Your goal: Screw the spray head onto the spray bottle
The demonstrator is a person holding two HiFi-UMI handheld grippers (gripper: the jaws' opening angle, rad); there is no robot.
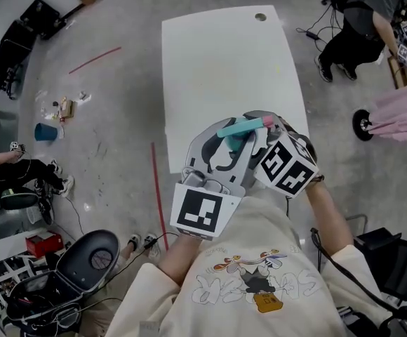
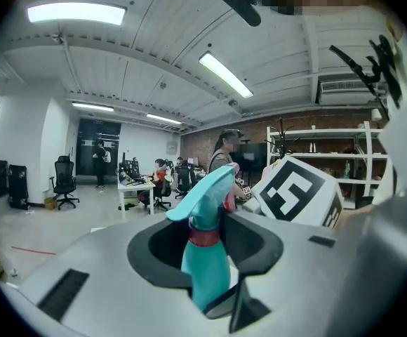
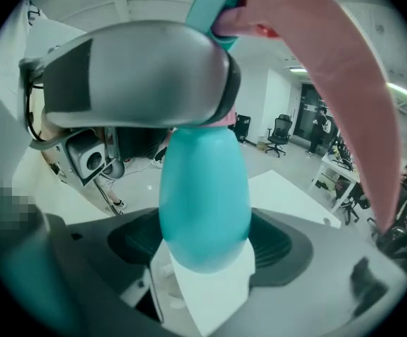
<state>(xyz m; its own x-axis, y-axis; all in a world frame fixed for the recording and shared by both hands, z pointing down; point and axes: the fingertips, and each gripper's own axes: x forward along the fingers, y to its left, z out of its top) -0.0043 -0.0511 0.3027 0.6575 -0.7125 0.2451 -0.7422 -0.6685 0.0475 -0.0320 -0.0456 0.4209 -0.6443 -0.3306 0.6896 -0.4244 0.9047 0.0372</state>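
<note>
- The bottle is held up in the air between both claws, over the near edge of the table, close to the person's chest.
- The right claw is clenched on the bottle's fat lower body. The teal belly fills the gap between its jaws and rests against the white pad.
- The left claw is clenched higher up, at the narrow neck, where the red collar sits. The head rises above its jaws and its nozzle points off to one side.
- The head already sits on the bottle. I cannot tell whether the collar is threaded fully down, because the left claw covers the joint in the right gripper view.
- Key relation: the bottle's long axis runs from the right claw at the base, up through the neck, to the left claw. The left jaws cross that axis roughly square, so it passes between them.
- My judgement is that any tightening turn has to be about that axis. The left claw would roll around the neck while the right claw keeps the body from spinning with it.
- The pink trigger sweeps out from the head to one side of the bottle and may meet a claw as the head turns.
- Neither claw needs to reach, as both are on the bottle, the left at the head end and the right at the base.
</note>
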